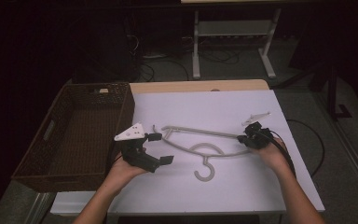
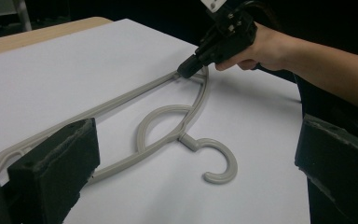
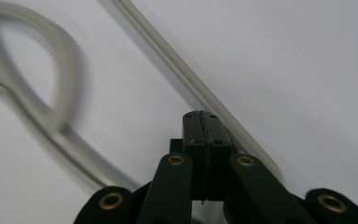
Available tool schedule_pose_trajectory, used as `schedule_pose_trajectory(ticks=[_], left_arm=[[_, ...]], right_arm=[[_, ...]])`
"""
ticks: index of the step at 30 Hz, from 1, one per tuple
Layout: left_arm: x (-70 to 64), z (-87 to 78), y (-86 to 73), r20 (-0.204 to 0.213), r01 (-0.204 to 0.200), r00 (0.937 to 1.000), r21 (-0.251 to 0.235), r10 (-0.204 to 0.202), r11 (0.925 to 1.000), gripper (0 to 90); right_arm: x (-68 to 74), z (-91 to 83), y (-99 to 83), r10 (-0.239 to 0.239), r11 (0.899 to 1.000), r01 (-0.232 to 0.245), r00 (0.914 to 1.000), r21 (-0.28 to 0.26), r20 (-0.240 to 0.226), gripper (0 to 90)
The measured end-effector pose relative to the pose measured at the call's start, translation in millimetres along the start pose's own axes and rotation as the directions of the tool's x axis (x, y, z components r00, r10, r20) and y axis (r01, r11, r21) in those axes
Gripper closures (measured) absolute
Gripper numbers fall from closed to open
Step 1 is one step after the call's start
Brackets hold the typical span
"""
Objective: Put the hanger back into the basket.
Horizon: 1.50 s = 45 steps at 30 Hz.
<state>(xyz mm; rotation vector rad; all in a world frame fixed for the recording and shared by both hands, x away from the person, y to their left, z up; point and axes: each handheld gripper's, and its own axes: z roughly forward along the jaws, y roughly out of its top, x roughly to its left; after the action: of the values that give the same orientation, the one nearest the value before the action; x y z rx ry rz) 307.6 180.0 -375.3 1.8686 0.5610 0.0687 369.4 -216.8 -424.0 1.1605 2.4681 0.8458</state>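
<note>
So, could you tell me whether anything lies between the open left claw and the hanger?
Nothing visible does. The left claw is open just beside the hanger's near end, with only bare white table between them. The right claw is shut at the hanger's far end, away from that path.

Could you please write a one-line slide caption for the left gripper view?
Open left gripper faces a grey hanger whose far end the right gripper meets.

We've got a dark wicker basket sitting at the left edge of the white surface, overhanging it. Beyond the basket's far right corner, a strip of bare wood shows, and farther back a white metal frame stands on the floor among cables.
</note>
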Motion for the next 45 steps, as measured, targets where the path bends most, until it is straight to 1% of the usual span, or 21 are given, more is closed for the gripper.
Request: schedule_pose_trajectory(ticks=[3,7,10,16,20,23,26,27,28,30,31,32,33,35,36,40,41,42,43,44,45], left_arm=[[0.3,0.4,0.0,-0.002,0.0,1.0,0.001,0.0,1.0,0.0],[1.2,1.0,-0.7,-0.004,0.001,1.0,0.004,-0.001,1.0,0.0],[1.4,1.0,-1.3,-0.003,0.002,1.0,0.006,-0.002,1.0,0.0],[2.0,-0.6,-1.4,-0.002,0.004,1.0,-0.001,-0.004,1.0,0.0],[2.1,-0.3,-1.3,-0.002,0.005,1.0,0.001,-0.005,1.0,0.0],[1.7,-0.8,-1.1,-0.001,0.002,1.0,0.001,-0.002,1.0,0.0],[1.9,-1.7,-1.0,-0.001,0.004,1.0,-0.004,-0.004,1.0,0.0],[2.4,-1.8,-1.1,-0.002,0.004,1.0,-0.004,-0.004,1.0,0.0],[2.7,-2.0,-1.1,-0.003,0.003,1.0,-0.001,-0.003,1.0,0.0],[2.5,-1.6,-1.4,-0.003,0.006,1.0,-0.003,-0.006,1.0,0.0],[2.2,-1.6,-1.4,-0.002,0.005,1.0,-0.003,-0.005,1.0,0.0],[2.2,-1.6,-1.4,-0.002,0.005,1.0,-0.003,-0.005,1.0,0.0],[1.8,-1.5,-1.2,-0.001,0.005,1.0,-0.003,-0.005,1.0,0.0],[1.7,-1.4,-0.9,0.0,0.003,1.0,-0.002,-0.003,1.0,0.0],[1.4,-1.1,-0.9,0.0,0.005,1.0,-0.003,-0.005,1.0,0.0],[1.1,-1.1,-0.9,0.0,0.003,1.0,0.001,-0.003,1.0,0.0],[0.7,-1.2,-0.8,0.0,0.005,1.0,-0.003,-0.005,1.0,0.0],[0.8,-1.5,-0.7,0.0,0.003,1.0,-0.002,-0.003,1.0,0.0],[0.9,-1.6,-0.6,-0.001,0.002,1.0,-0.002,-0.002,1.0,0.0],[1.1,-1.8,-0.6,-0.001,0.001,1.0,-0.001,-0.001,1.0,0.0],[1.2,-1.8,-0.6,-0.001,0.002,1.0,-0.001,-0.002,1.0,0.0]], right_arm=[[19.1,3.5,11.4,-0.033,0.999,0.031,0.9975,-0.029,-0.063,89.4],[45.8,17.3,29.0,-0.088,0.995,0.079,0.9844,-0.066,-0.152,89.5],[63.3,29.1,41.5,-0.118,0.992,0.105,0.9737,-0.075,-0.195,89.4],[90.1,48.1,61.8,-0.156,0.987,0.14,0.958,-0.085,-0.24,89.4],[99.6,58.4,71.5,-0.169,0.984,0.15,0.953,-0.096,-0.251,89.4],[103.7,68.4,77.4,-0.157,0.987,0.14,0.9529,-0.084,-0.259,89.4],[109.2,76.1,78.9,-0.167,0.986,0.153,0.9477,-0.07,-0.272,89.5],[111.4,77.9,78.9,-0.173,0.985,0.162,0.9451,-0.061,-0.277,89.4],[112.0,79.3,78.5,-0.195,0.981,0.186,0.9459,-0.059,-0.26,89.5],[112.5,79.6,78.0,-0.194,0.981,0.185,0.9423,-0.057,-0.273,89.4],[114.1,78.4,77.5,-0.176,0.984,0.167,0.9407,-0.053,-0.29,89.5],[114.9,78.0,76.5,-0.181,0.983,0.174,0.9379,-0.052,-0.296,89.5],[115.4,77.6,75.4,-0.21,0.978,0.203,0.9315,-0.052,-0.297,89.5],[121.1,74.4,72.8,-0.236,0.971,0.232,0.9216,-0.049,-0.308,89.5],[122.9,73.3,70.8,-0.265,0.964,0.26,0.9115,-0.056,-0.315,89.4],[133.8,66.2,60.2,-0.295,0.954,0.295,0.8861,-0.055,-0.358,89.5],[137.7,63.7,56.9,-0.297,0.952,0.303,0.8806,-0.042,-0.369,89.4],[140.8,62.8,52.8,-0.318,0.945,0.324,0.87,-0.049,-0.377,89.4],[143.4,60.0,49.8,-0.325,0.942,0.331,0.8647,-0.053,-0.383,89.4],[145.7,57.5,47.2,-0.339,0.937,0.346,0.8562,-0.054,-0.39,89.4],[147.8,55.0,44.8,-0.347,0.933,0.356,0.8516,-0.053,-0.393,89.4]])
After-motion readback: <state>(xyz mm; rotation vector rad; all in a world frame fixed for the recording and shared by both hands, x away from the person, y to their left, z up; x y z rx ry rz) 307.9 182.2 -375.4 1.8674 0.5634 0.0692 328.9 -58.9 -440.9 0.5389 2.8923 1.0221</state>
